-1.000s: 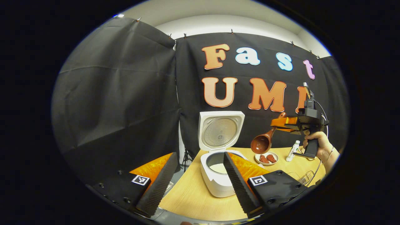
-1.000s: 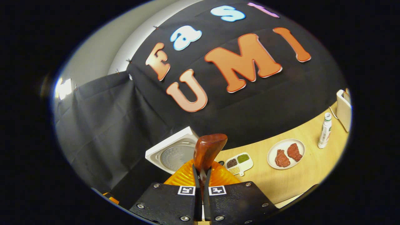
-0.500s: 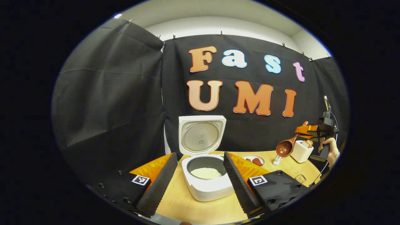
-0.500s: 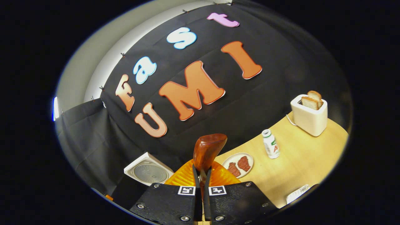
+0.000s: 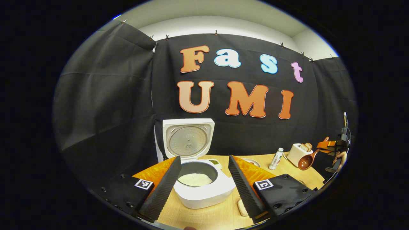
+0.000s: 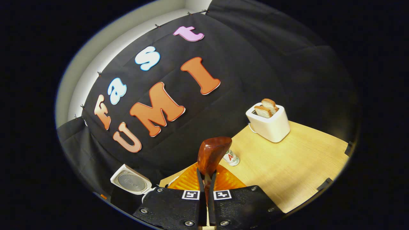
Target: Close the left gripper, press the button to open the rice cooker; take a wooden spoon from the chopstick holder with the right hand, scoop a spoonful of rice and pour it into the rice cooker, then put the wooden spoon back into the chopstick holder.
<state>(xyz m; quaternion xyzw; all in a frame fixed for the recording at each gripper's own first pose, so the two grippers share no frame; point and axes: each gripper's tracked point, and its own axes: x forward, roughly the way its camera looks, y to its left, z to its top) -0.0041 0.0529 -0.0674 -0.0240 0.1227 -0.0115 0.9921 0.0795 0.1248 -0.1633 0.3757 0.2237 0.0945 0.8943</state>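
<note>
left gripper (image 5: 203, 183): fingers spread, either side of rice cooker (image 5: 204, 188)
rice cooker: lid up, rice inside
right gripper (image 6: 207, 191): pinching wooden spoon (image 6: 212, 153) handle
toaster (image 6: 268, 123): far right on table (image 6: 297, 172)

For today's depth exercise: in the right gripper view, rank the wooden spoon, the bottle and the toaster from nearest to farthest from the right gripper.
1. Wooden spoon: clamped in the right gripper fingers.
2. Bottle: just beyond, slightly right, on the table.
3. Toaster: farthest, upper right, by the wall.
</note>
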